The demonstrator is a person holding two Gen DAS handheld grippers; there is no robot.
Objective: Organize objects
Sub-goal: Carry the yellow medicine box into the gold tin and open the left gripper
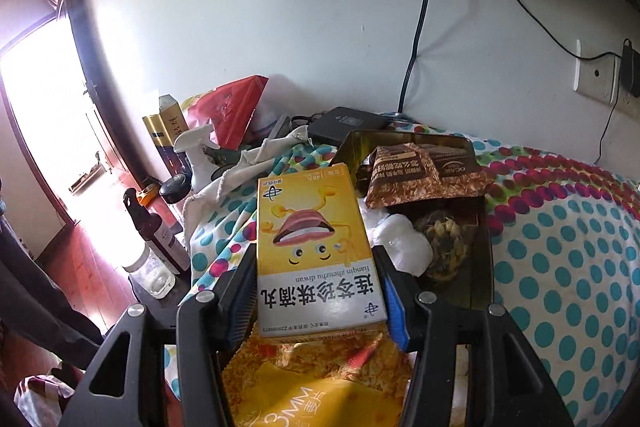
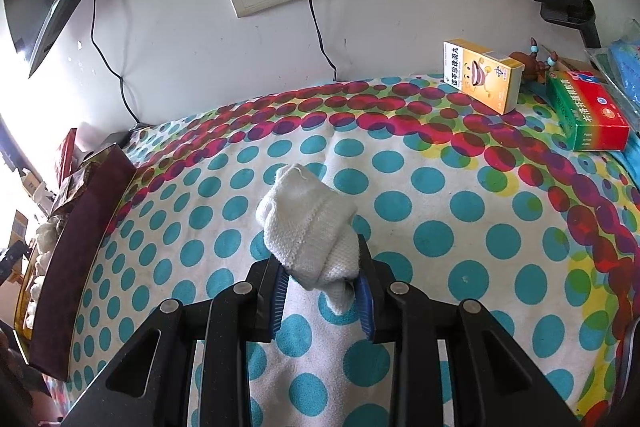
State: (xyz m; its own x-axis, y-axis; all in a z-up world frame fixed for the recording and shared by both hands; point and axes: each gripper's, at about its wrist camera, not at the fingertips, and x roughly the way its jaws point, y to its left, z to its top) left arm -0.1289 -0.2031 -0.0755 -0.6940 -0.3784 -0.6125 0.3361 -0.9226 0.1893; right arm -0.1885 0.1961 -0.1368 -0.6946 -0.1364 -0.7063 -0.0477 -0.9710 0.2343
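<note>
Jaws of the left gripper (image 1: 316,291) are clamping the yellow medicine box (image 1: 316,247) by its long sides, holding it flat above a yellow snack packet (image 1: 316,387), probably to carry it toward the open tin (image 1: 486,259) lying just beyond on the dotted cloth (image 1: 560,267). Nearer the wall plate, the right gripper (image 2: 322,291) is pinching a bunched white cloth (image 2: 310,227) between narrow jaws, lifting it over the dots, while a matching yellow box (image 2: 482,75) and a green box (image 2: 588,111) are sitting far off by the wall, seemingly already sorted.
</note>
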